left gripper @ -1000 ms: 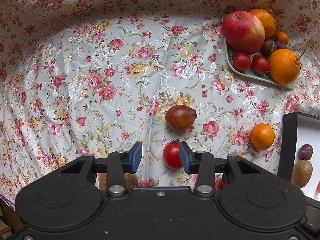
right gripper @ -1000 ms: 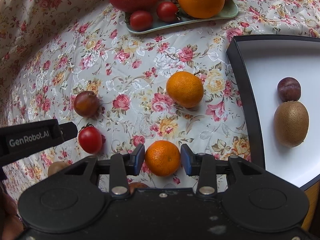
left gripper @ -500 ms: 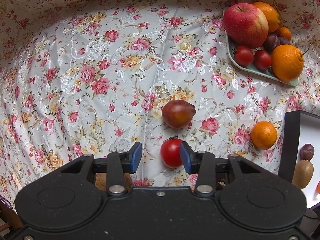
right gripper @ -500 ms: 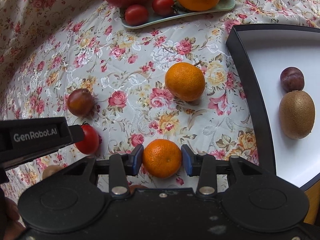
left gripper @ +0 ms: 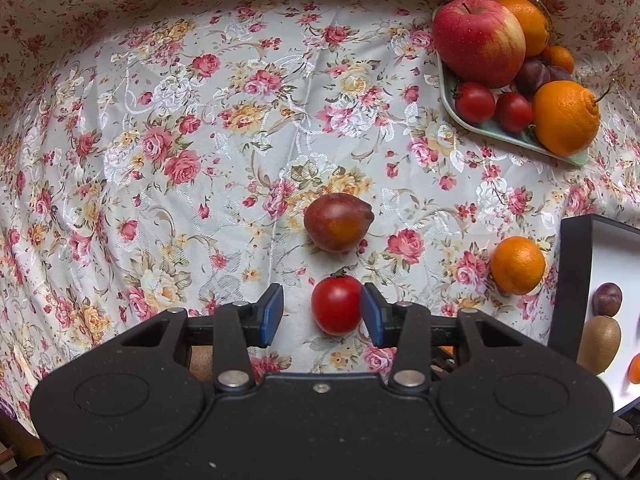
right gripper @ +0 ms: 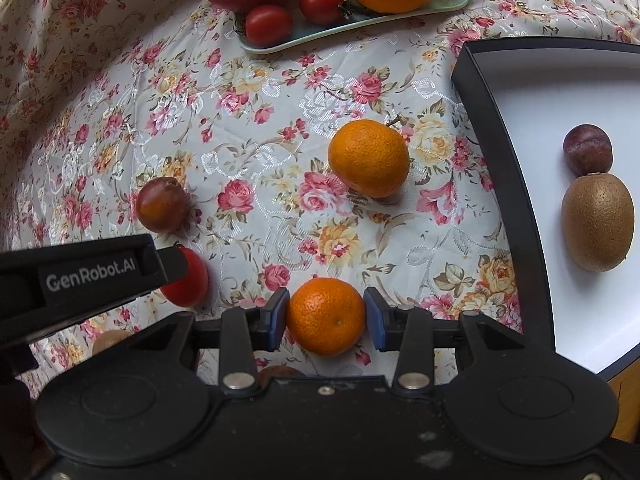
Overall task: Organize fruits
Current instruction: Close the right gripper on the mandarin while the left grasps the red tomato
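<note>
Floral tablecloth (left gripper: 240, 120) (rumpled), daylit.

Black hand-held gripper (left gripper: 322, 316), blue pads (left gripper: 272, 312), silver screws.

Only one piece of text could be read: "GenRobot.AI", printed in pale letters on the dark side of the left gripper (right gripper: 176, 266), which reached into the right wrist view from the left edge. The lettering ran along the gripper's body, slightly tilted upward to the right. No other writing, number or sign was legible in either view; the fruits, the dishes and the cloth carried no labels that could be made out.
</note>
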{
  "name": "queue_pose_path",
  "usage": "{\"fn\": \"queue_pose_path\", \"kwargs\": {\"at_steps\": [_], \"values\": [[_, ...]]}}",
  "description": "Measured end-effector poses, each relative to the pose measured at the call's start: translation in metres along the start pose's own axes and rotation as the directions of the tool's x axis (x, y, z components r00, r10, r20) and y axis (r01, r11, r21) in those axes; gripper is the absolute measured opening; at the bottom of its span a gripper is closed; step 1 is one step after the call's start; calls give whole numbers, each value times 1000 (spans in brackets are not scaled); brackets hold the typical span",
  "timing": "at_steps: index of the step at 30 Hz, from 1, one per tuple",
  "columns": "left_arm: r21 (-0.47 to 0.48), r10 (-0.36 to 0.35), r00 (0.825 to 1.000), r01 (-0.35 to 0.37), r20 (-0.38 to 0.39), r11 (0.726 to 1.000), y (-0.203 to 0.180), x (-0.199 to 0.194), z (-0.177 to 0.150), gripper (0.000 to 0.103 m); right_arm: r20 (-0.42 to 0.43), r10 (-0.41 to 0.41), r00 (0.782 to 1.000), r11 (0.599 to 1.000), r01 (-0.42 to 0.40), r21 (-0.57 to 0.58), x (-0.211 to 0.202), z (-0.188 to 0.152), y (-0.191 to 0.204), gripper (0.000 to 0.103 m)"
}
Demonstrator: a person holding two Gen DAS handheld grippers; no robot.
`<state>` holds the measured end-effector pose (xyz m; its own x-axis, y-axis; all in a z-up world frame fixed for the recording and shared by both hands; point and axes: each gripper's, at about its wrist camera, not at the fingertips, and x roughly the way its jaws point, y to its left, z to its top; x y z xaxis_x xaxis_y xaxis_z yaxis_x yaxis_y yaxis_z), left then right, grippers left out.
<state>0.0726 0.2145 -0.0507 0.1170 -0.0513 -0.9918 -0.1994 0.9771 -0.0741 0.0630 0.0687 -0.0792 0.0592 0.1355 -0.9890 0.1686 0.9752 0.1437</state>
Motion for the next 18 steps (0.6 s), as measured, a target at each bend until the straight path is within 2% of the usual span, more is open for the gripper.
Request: {"fn": "queue_pose_path", "kwargs": {"at_steps": [2, 8, 18], "values": [[1, 0, 1000, 0, -7, 1000, -1, 2, -1, 56, 0, 1, 1000, 1000, -1, -3, -1, 0, 0, 42], [3, 8, 999, -8, -38, 1000, -2, 12, -2, 56, -1, 8, 1000, 1000, -8, -5, -4, -2, -1, 42], [-3, 36, 998, -36, -47, 999, -3, 22, 0, 56, 8, 30, 1000, 1000, -30, -5, -15, -3, -3, 42]]}}
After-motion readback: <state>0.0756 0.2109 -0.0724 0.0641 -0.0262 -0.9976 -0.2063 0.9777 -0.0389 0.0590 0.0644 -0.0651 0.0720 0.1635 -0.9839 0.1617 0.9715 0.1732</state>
